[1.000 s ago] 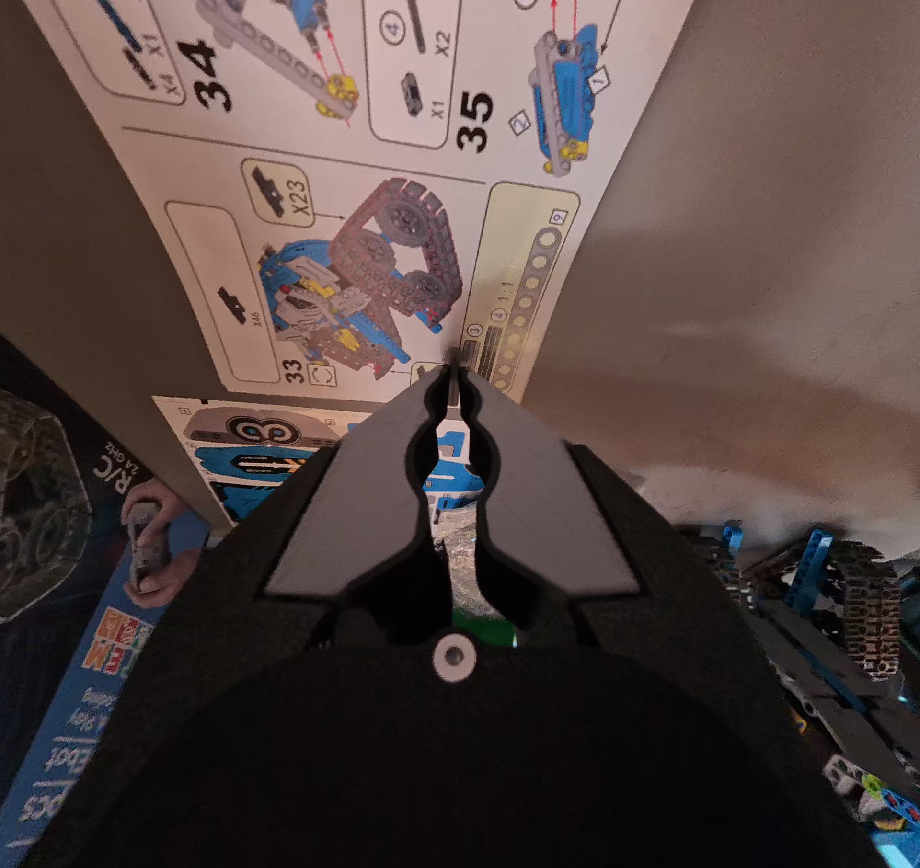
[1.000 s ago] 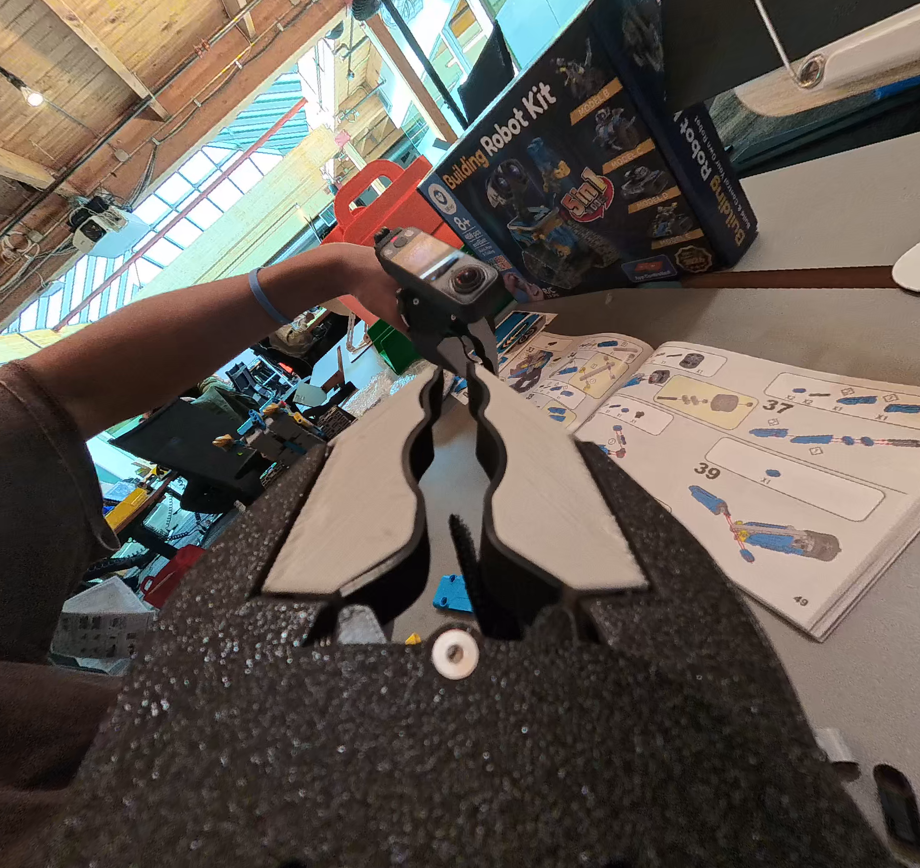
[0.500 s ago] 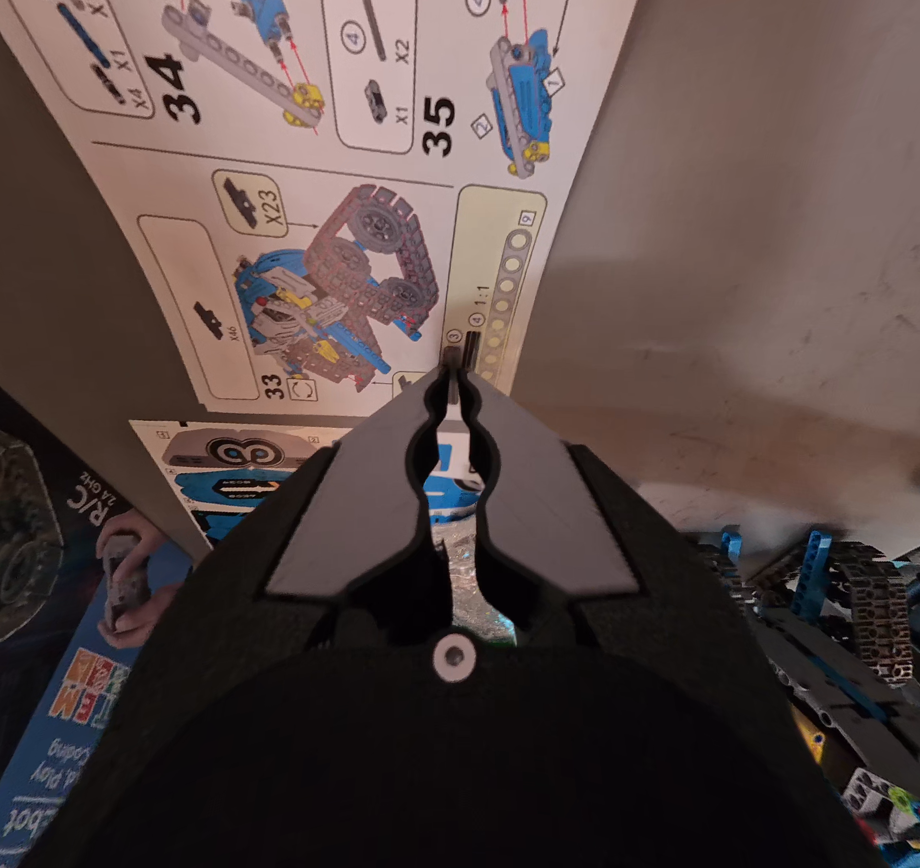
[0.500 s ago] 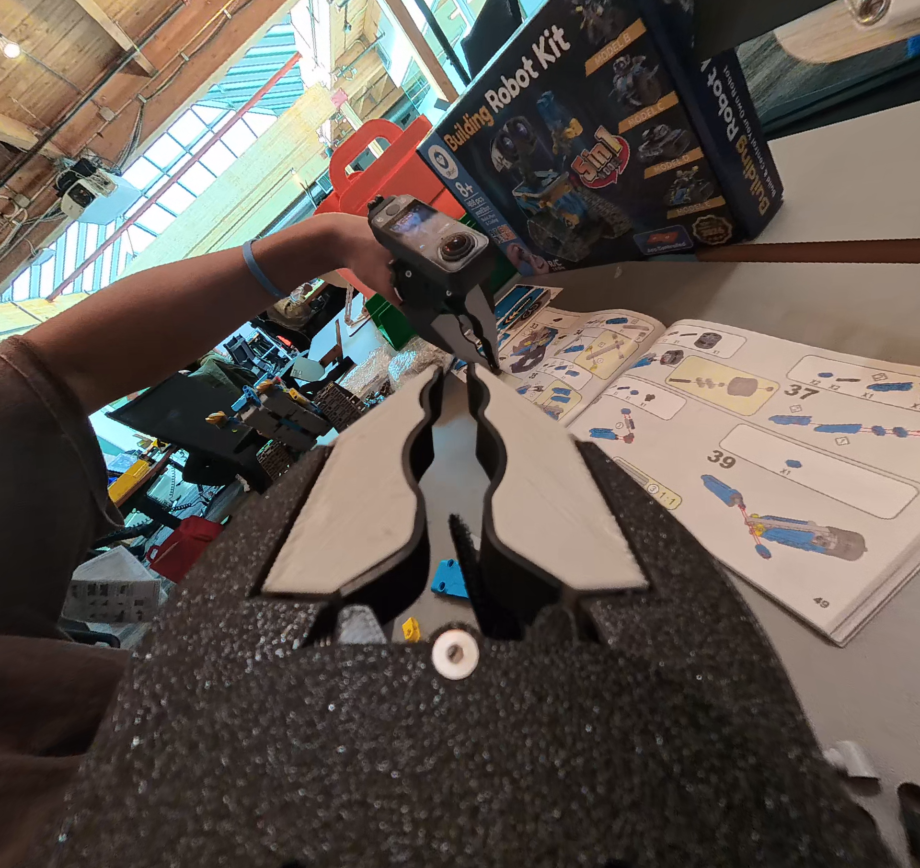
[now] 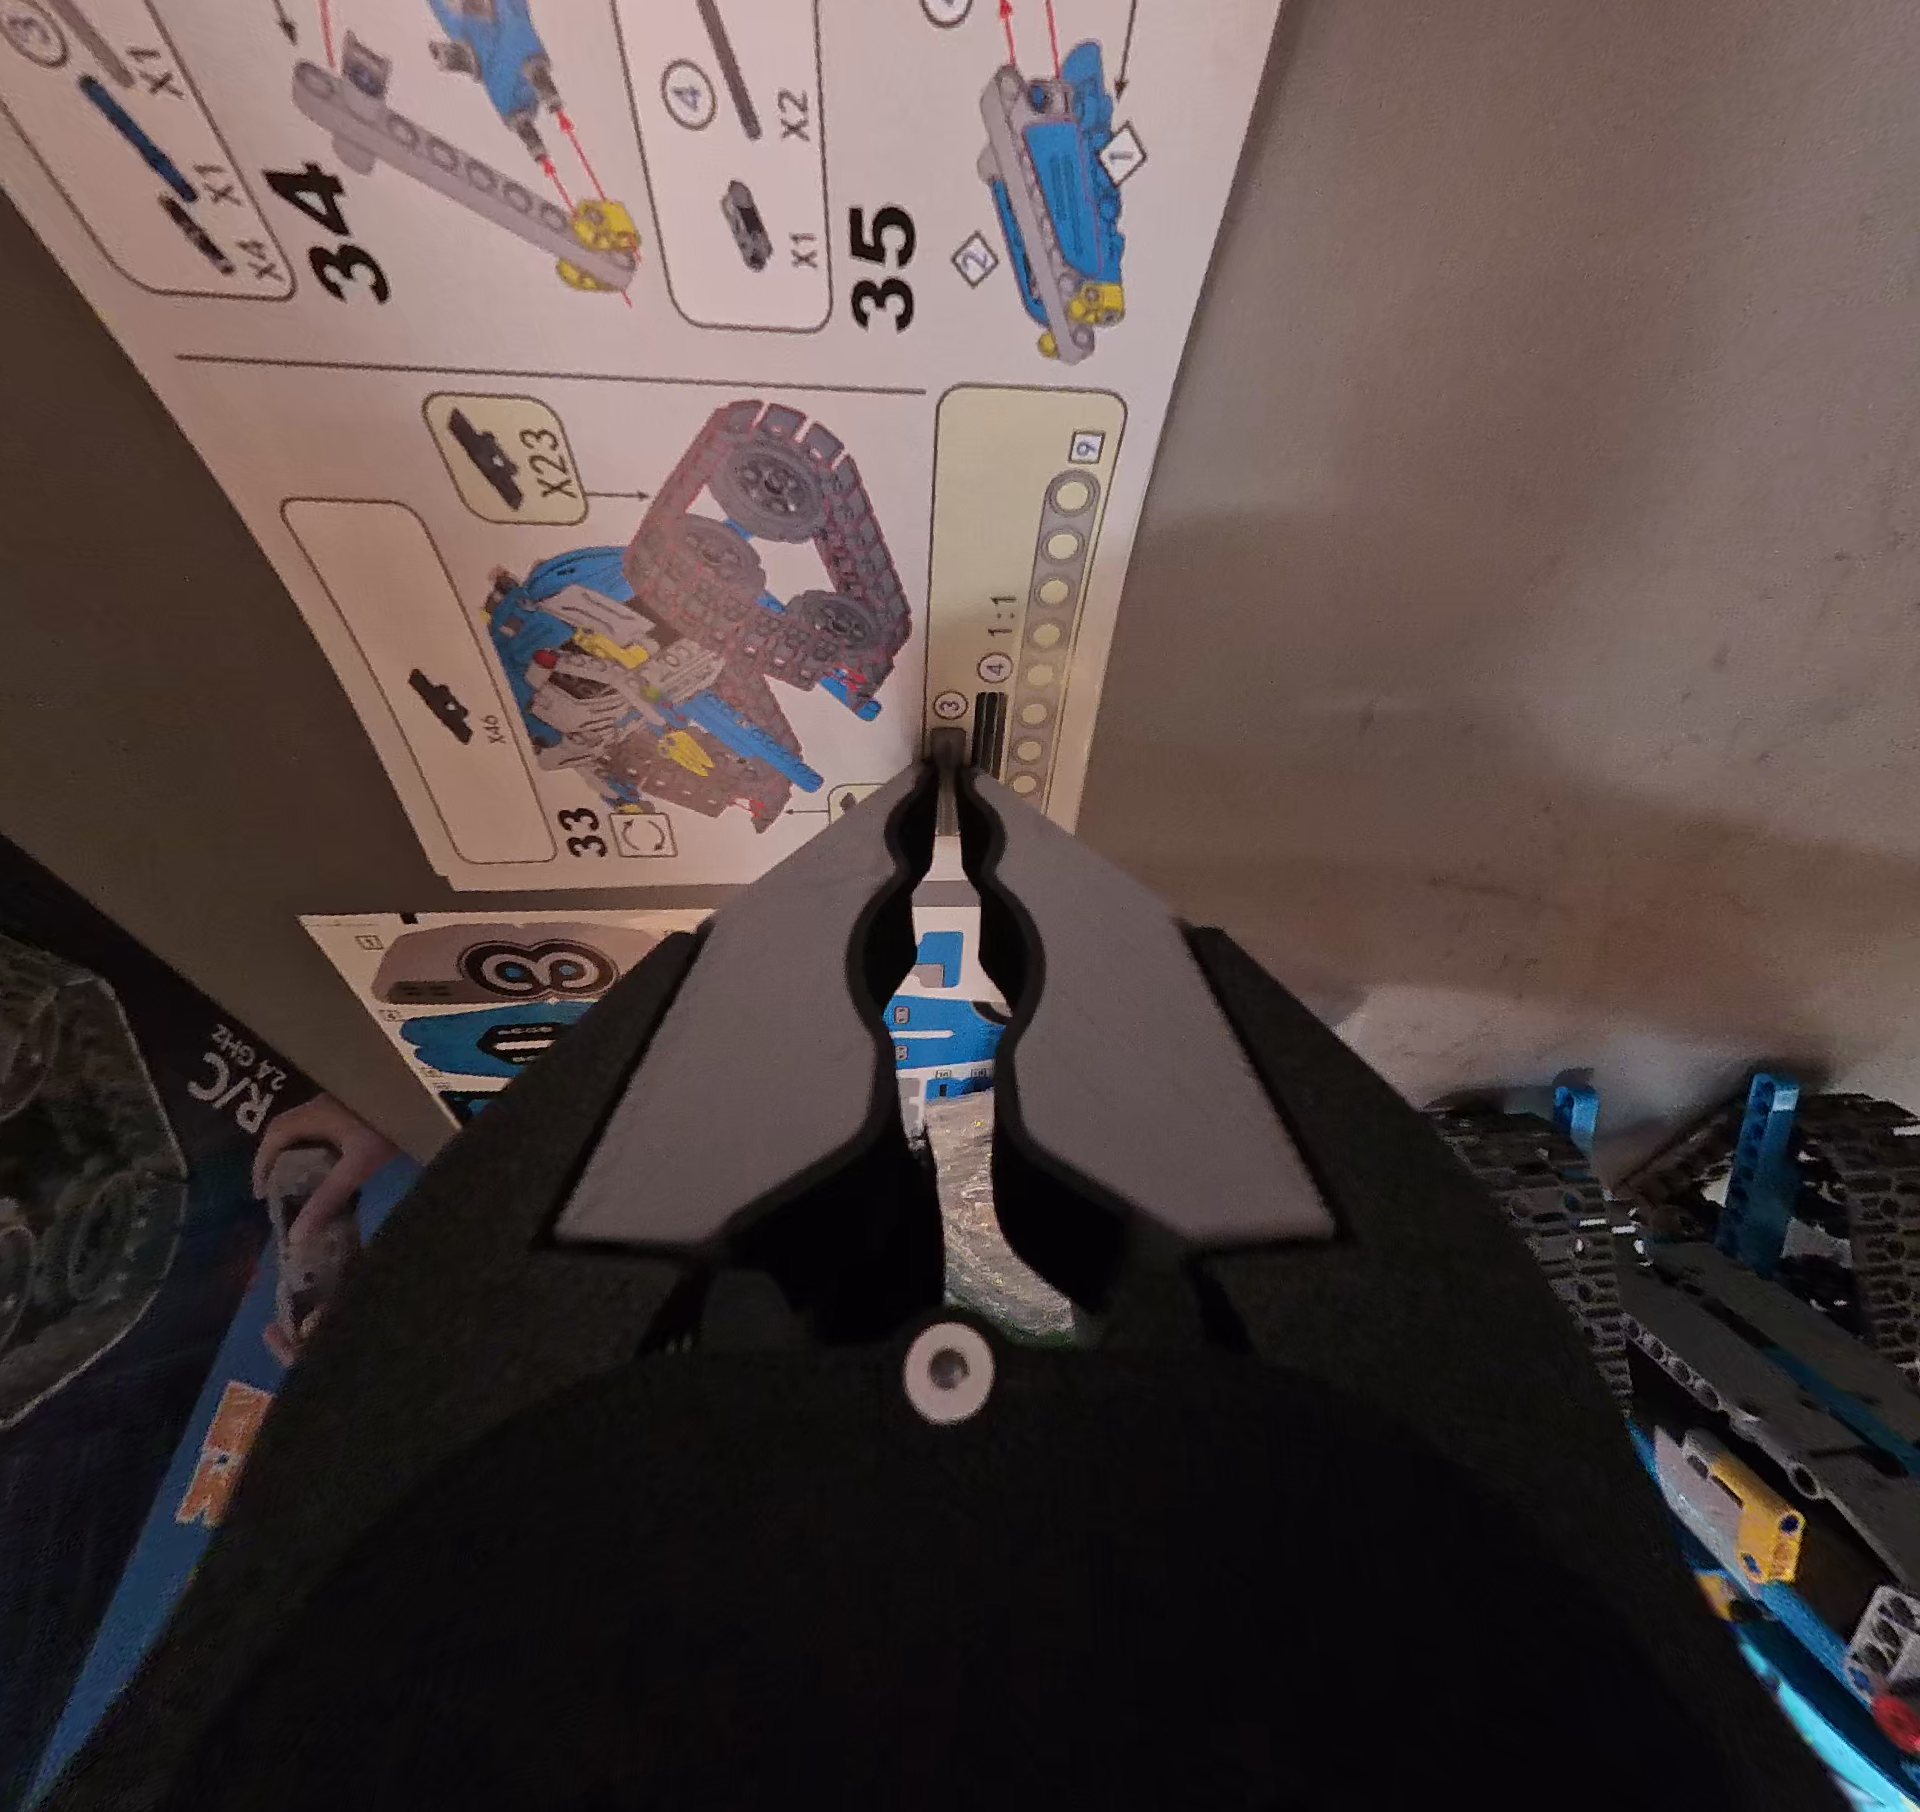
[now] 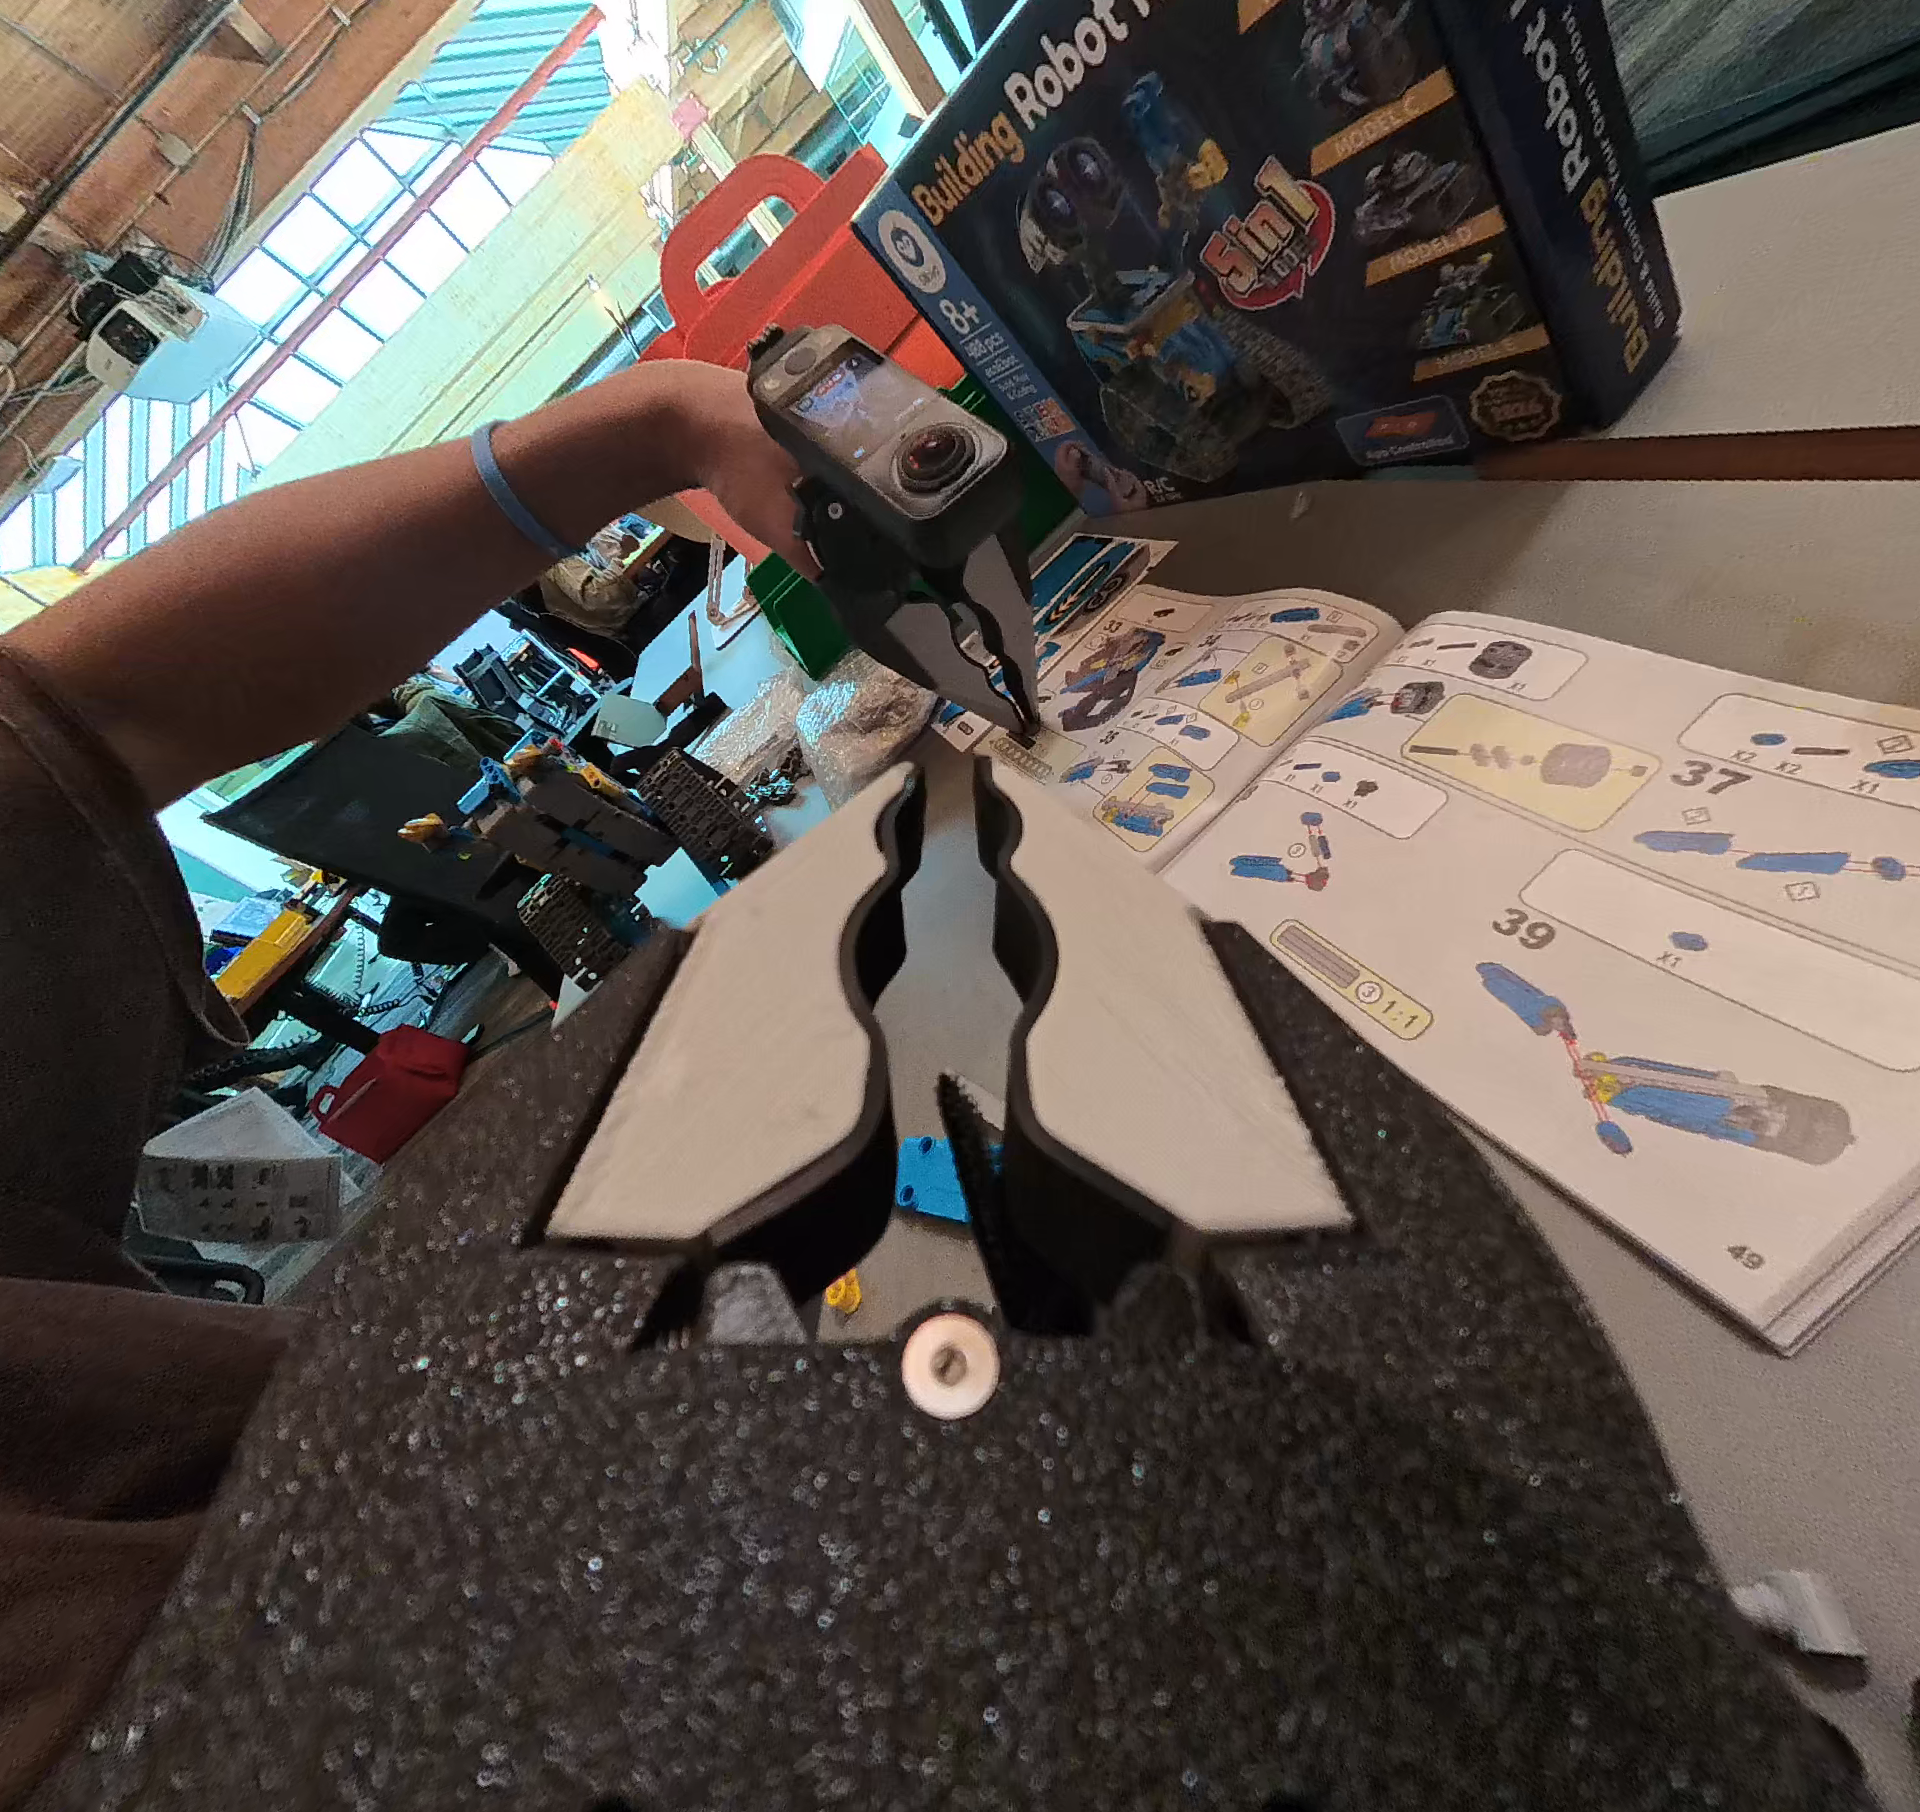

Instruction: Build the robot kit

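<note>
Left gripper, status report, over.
Left gripper shut on small grey pin, tip over the instruction booklet. Right gripper open, empty, above the table. Tracked model off to the side.

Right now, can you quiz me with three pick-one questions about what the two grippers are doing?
1. Where does the left gripper hold its pin?
A. over the booklet
B. over the box
C. over the tracked model

2. What colour is the small piece on the table under the right gripper?
A. red
B. blue
C. green

3. How is the right gripper?
A. open and empty
B. shut on a pin
C. shut on the booklet

Answers:
1. A, as the tip with the pin sits over the booklet's open page near its edge.
2. B, as a blue piece shows in the gap between the fingers.
3. A, as its fingertips stand apart with nothing between them.
</note>
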### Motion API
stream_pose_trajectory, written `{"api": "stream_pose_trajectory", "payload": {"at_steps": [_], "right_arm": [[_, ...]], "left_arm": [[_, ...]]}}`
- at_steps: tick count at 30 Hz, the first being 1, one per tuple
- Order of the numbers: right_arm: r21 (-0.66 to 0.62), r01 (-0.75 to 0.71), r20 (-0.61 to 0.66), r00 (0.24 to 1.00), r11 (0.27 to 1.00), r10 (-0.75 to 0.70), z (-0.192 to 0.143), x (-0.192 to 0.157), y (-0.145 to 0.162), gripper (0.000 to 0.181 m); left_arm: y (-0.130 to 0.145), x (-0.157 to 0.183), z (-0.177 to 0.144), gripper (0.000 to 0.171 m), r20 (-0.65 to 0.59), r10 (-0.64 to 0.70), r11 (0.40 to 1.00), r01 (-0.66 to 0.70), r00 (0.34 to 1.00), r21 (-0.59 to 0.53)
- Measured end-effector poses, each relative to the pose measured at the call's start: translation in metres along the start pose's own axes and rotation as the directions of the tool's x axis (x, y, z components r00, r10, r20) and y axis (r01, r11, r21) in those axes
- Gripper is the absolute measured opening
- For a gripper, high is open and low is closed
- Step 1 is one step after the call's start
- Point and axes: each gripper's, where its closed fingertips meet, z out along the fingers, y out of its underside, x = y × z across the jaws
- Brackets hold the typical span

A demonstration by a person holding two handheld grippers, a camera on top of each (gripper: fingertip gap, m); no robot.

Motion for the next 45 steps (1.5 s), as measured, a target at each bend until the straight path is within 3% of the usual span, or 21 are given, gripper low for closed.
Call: {"api": "stream_pose_trajectory", "payload": {"at_steps": [13, 16, 21, 24, 26, 28, 30, 36, 38, 39, 40, 43, 45], "right_arm": [[0.051, 0.007, -0.032, 0.999, 0.999, -0.005, -0.015, 0.006, -0.013, 0.009], [0.128, -0.024, -0.039, 0.999, 0.991, 0.029, -0.029, 0.012, -0.028, 0.009], [0.195, -0.035, -0.051, 0.998, 0.980, 0.045, -0.044, 0.018, -0.043, 0.009], [0.188, -0.024, -0.058, 0.998, 0.982, 0.036, -0.044, 0.018, -0.044, 0.009], [0.178, -0.012, -0.068, 0.997, 0.984, 0.025, -0.043, 0.018, -0.043, 0.009], [0.176, -0.002, -0.072, 0.997, 0.984, 0.015, -0.044, 0.016, -0.044, 0.009], [0.174, 0.003, -0.076, 0.997, 0.985, 0.010, -0.044, 0.015, -0.043, 0.009], [0.169, 0.032, -0.118, 0.993, 0.985, -0.012, -0.049, 0.020, -0.044, 0.009], [0.175, 0.023, -0.125, 0.992, 0.984, -0.001, -0.050, 0.024, -0.044, 0.009], [0.180, 0.016, -0.125, 0.992, 0.983, 0.007, -0.051, 0.025, -0.044, 0.009], [0.187, 0.008, -0.126, 0.992, 0.982, 0.016, -0.051, 0.027, -0.044, 0.009], [0.215, -0.020, -0.135, 0.990, 0.976, 0.050, -0.055, 0.033, -0.046, 0.009], [0.249, -0.045, -0.119, 0.990, 0.967, 0.077, -0.058, 0.033, -0.051, 0.010]], "left_arm": [[0.002, 0.010, -0.005, 0.003, -0.005, 0.019, 0.994, -0.020, 1.000, -0.108], [-0.040, 0.038, -0.038, 0.003, -0.005, 0.065, 0.998, -0.064, 0.998, 0.024], [-0.150, 0.144, -0.091, 0.003, -0.140, 0.103, 0.928, -0.045, 0.985, 0.370], [-0.177, 0.169, -0.070, 0.003, -0.090, -0.007, 0.954, 0.034, 0.996, 0.299], [-0.190, 0.172, -0.058, 0.003, -0.032, 0.008, 0.957, 0.002, 0.999, 0.291], [-0.199, 0.179, -0.047, 0.003, -0.083, -0.007, 0.958, 0.031, 0.996, 0.284], [-0.204, 0.184, -0.037, 0.003, -0.132, -0.016, 0.958, 0.053, 0.991, 0.283], [-0.211, 0.181, -0.023, 0.003, -0.121, -0.036, 0.953, 0.070, 0.992, 0.295], [-0.210, 0.182, -0.026, 0.015, -0.133, -0.049, 0.950, 0.088, 0.990, 0.301], [-0.208, 0.185, -0.031, 0.033, -0.150, -0.058, 0.946, 0.103, 0.987, 0.306], [-0.204, 0.187, -0.041, 0.037, -0.159, -0.066, 0.941, 0.115, 0.985, 0.319], [-0.187, 0.185, -0.095, 0.036, -0.083, -0.135, 0.883, 0.158, 0.987, 0.442], [-0.178, 0.195, -0.135, 0.034, -0.011, -0.223, 0.791, 0.188, 0.975, 0.583]]}}
